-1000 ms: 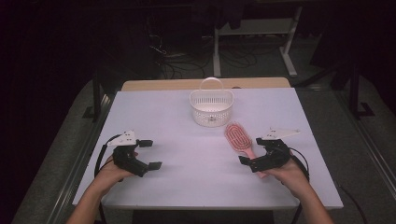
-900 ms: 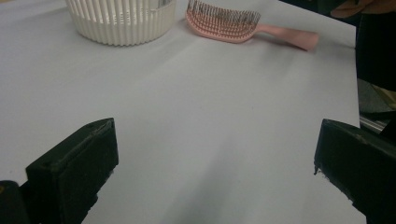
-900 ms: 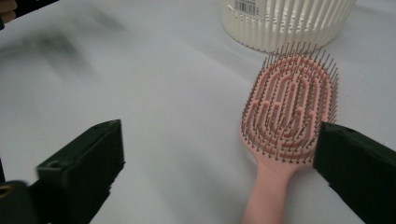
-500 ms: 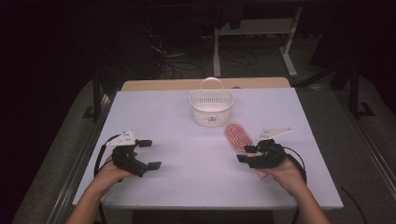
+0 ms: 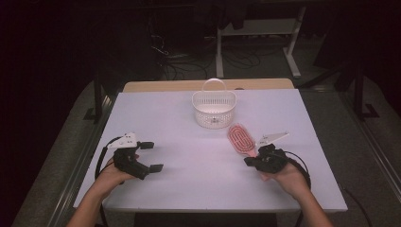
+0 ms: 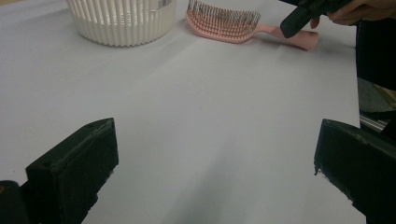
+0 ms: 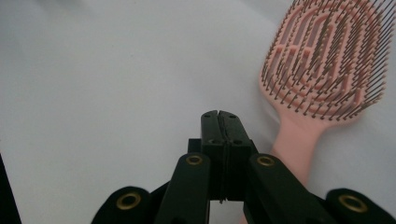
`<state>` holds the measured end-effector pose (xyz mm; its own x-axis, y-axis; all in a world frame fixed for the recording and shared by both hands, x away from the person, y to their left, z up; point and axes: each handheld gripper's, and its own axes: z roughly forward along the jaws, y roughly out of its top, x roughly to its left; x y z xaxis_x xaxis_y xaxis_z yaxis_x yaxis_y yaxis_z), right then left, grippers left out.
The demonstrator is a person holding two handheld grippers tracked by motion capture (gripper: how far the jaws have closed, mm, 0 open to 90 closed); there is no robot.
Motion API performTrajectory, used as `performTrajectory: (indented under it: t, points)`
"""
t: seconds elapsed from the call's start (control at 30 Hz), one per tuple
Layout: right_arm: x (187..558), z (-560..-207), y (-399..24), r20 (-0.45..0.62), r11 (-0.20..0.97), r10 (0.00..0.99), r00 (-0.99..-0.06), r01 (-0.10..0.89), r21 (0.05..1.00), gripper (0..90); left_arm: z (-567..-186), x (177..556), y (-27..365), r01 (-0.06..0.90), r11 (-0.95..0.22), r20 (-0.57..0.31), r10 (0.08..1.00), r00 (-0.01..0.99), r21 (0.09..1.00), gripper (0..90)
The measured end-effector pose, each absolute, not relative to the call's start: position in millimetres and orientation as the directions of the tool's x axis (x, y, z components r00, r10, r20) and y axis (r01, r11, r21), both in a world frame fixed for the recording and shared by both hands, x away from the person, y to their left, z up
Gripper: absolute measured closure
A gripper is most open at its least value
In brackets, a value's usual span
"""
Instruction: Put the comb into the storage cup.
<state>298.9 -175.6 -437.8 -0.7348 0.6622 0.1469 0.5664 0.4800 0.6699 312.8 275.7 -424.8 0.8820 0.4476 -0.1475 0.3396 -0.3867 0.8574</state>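
A pink hairbrush [image 5: 240, 138] lies bristles up on the white table [image 5: 198, 156], right of centre, with its handle pointing toward the person. My right gripper [image 5: 249, 161] sits low over the table just left of that handle; its jaws are pressed together on nothing. In the right gripper view, the shut gripper [image 7: 218, 117] has the hairbrush [image 7: 327, 60] and its handle to its right. My left gripper [image 5: 151, 156] rests at the table's left with its jaws wide apart and nothing between them; in its own view the gripper [image 6: 215, 163] faces the hairbrush [image 6: 224, 21].
A white slatted basket [image 5: 213, 109] with a handle stands at the back centre of the table, just behind the hairbrush's head; its wall [image 6: 121, 23] appears in the left gripper view. The right gripper [image 6: 295, 22] also appears there. The floor around the table is dark.
My right hand has shifted left and a little forward, bringing its gripper beside the brush handle. The left gripper and the hairbrush have stayed put.
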Motion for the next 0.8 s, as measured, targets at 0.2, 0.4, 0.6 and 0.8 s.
performTrajectory:
  t: [0.2, 0.4, 0.6, 0.8]
  points:
    - [298.7, -442.9, -176.0, 0.131, 0.506, 0.673, -0.728, 0.583, 0.636, 88.6, -424.8, 312.6, 275.6, 0.339, -0.389, -0.146, 0.447, 0.882, 0.857, 0.0]
    - [299.0, -445.5, -179.3, 0.123, 0.513, 0.684, -0.718, 0.595, 0.618, 88.7, -425.5, 312.5, 274.6, 0.337, -0.396, -0.142, 0.445, 0.884, 0.854, 0.0]
    - [299.6, -446.3, -180.3, 0.117, 0.517, 0.693, -0.711, 0.603, 0.607, 88.8, -425.4, 312.1, 274.2, 0.338, -0.395, -0.144, 0.445, 0.884, 0.854, 0.0]
    - [301.0, -446.2, -183.6, 0.103, 0.517, 0.703, -0.703, 0.605, 0.606, 88.8, -425.1, 311.8, 274.2, 0.336, -0.395, -0.143, 0.444, 0.885, 0.855, 0.0]
